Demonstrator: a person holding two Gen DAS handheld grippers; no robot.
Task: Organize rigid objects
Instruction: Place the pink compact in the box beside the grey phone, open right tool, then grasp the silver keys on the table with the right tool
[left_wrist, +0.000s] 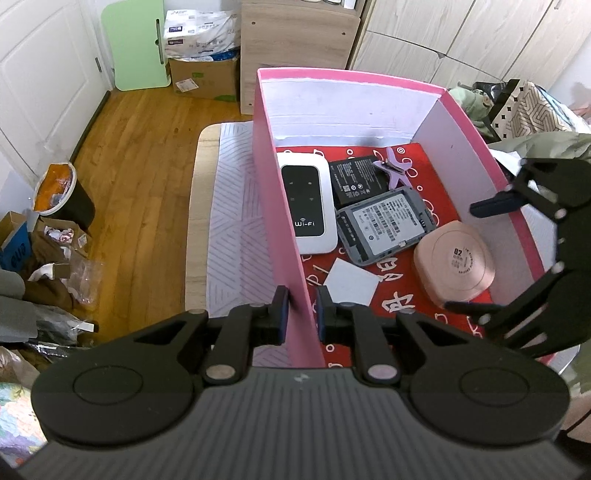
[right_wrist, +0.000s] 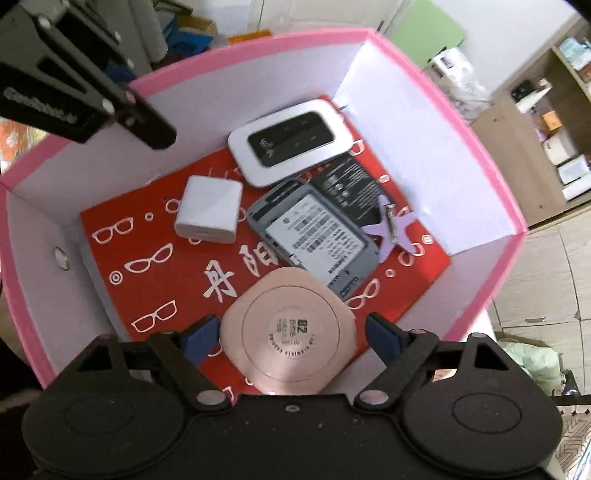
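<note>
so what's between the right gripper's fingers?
The pink compact case, seen in the right wrist view. It sits on the red sheet between the open right gripper fingers; contact with the pads is unclear.

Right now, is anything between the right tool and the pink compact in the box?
Nothing visible. The right tool is open with the pink compact directly between its fingers; the grey device lies just beyond it in the box.
</note>
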